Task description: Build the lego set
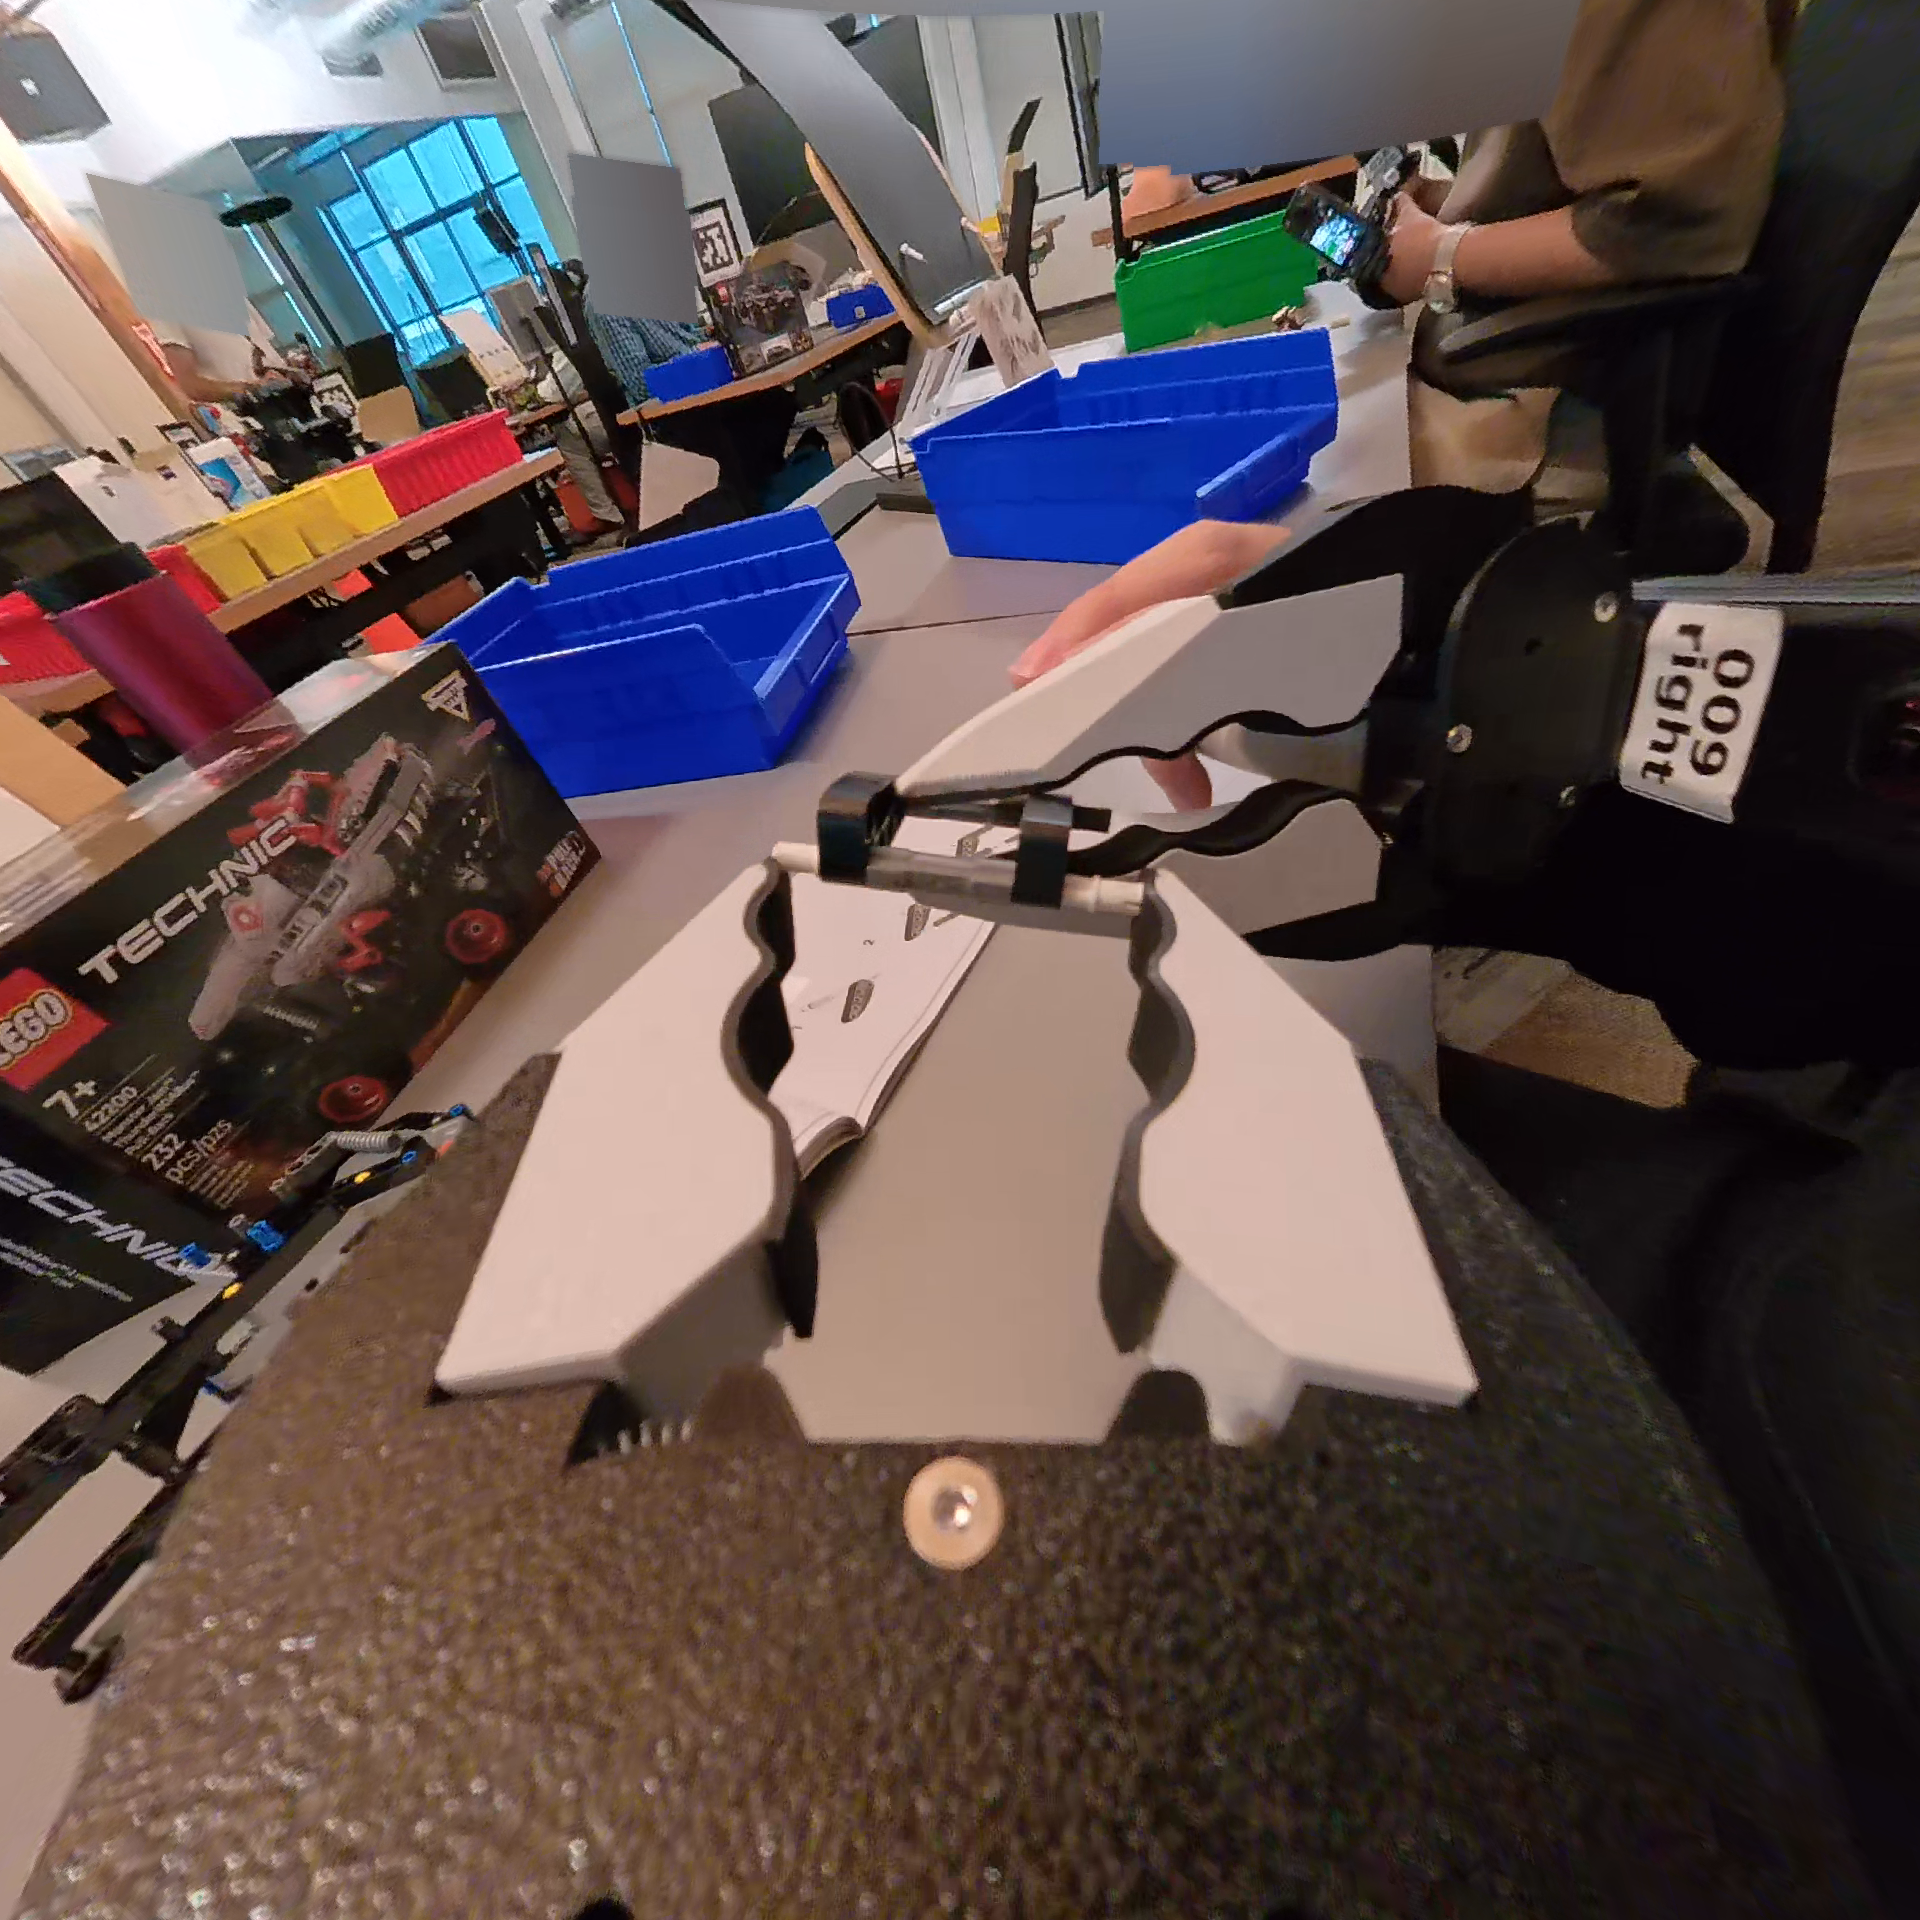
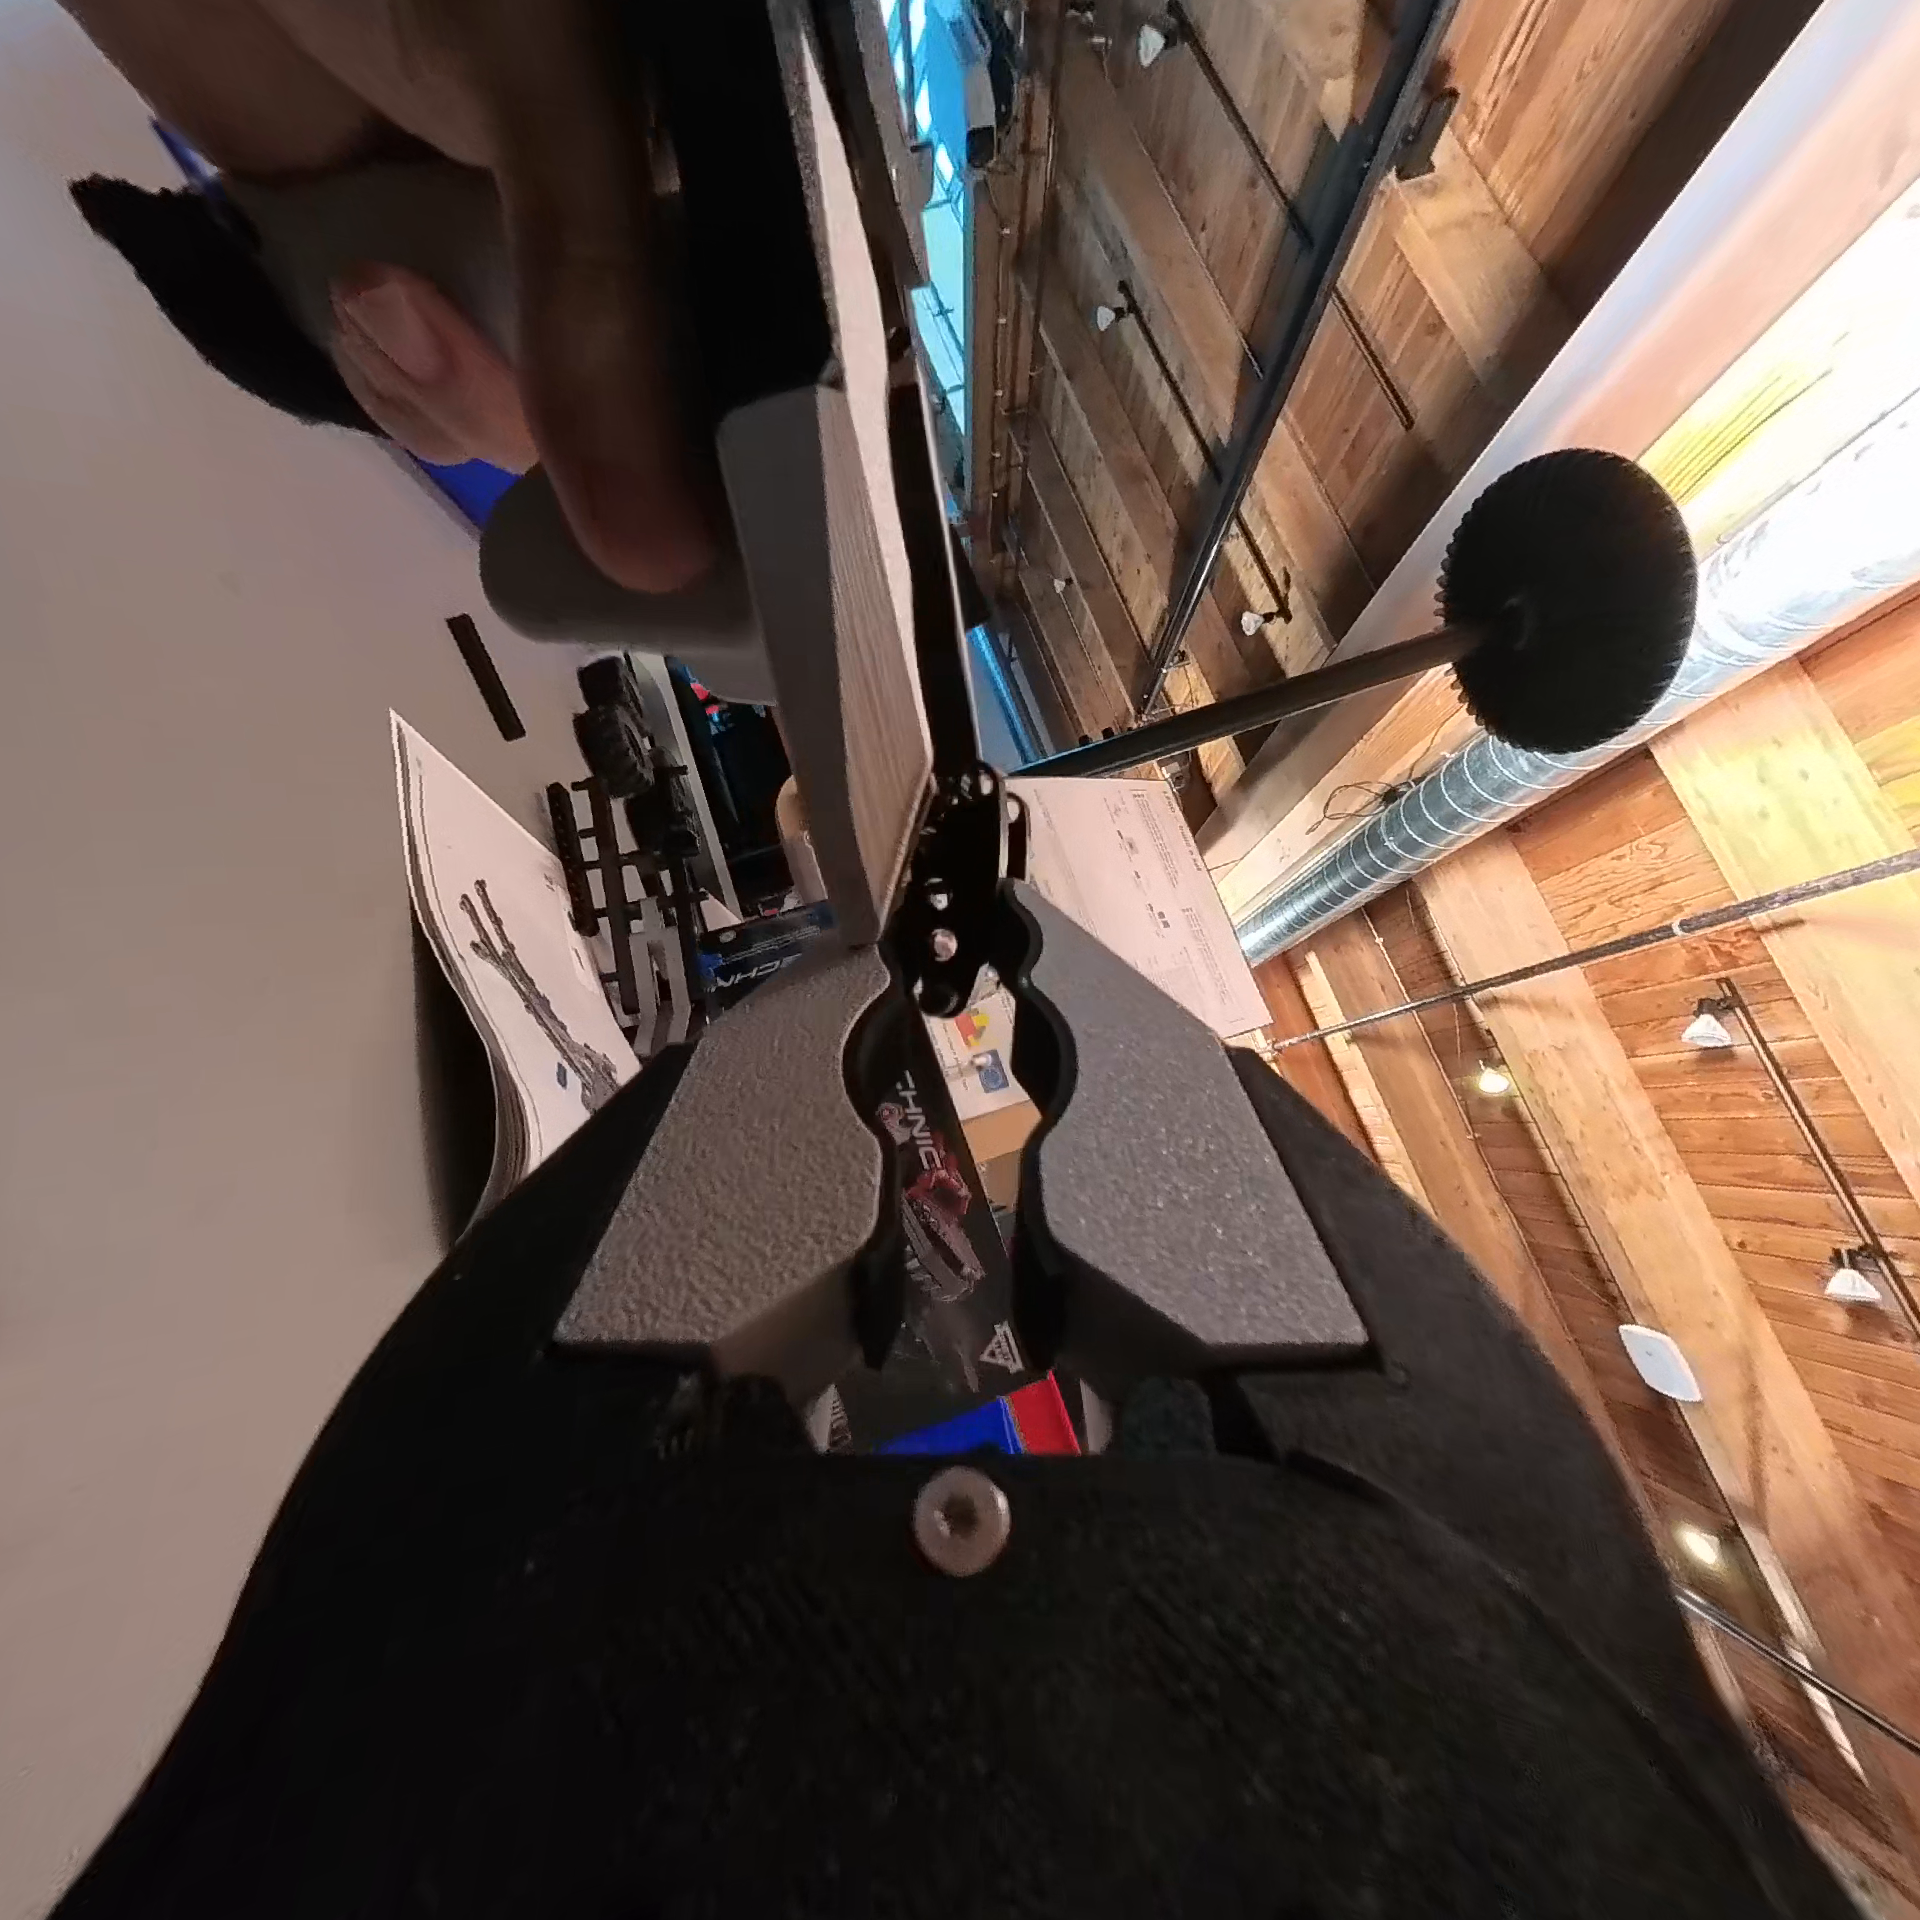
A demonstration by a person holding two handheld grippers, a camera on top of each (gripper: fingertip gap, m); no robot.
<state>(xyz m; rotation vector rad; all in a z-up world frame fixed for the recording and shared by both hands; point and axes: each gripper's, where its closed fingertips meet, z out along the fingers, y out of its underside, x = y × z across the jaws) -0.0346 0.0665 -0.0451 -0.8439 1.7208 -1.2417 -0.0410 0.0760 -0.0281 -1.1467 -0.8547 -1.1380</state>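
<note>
My left gripper [image 1: 961, 883] holds a small Lego assembly [image 1: 935, 868] lengthwise between its fingertips, above the grey table [image 1: 987, 1195]. The assembly is a light grey rod carrying two black connectors. My right gripper [image 1: 904, 800] comes in from the right and is closed on the black parts on top of that assembly. In the right wrist view, which is rolled sideways, my right gripper [image 2: 956, 925] pinches the black holed piece [image 2: 951, 883] at its tips. One left gripper finger [image 2: 852, 675] stands as a grey slab just beyond, with the hand holding it above.
The Lego box [image 1: 260, 914] stands at the left, with a black chassis build [image 1: 208, 1299] in front of it. The open instruction booklet [image 1: 883, 1018] lies under the grippers. Two blue bins [image 1: 665, 665] [image 1: 1122, 457] sit farther back. A loose black beam [image 2: 483, 675] lies on the table. A seated person [image 1: 1558, 208] is at the far right.
</note>
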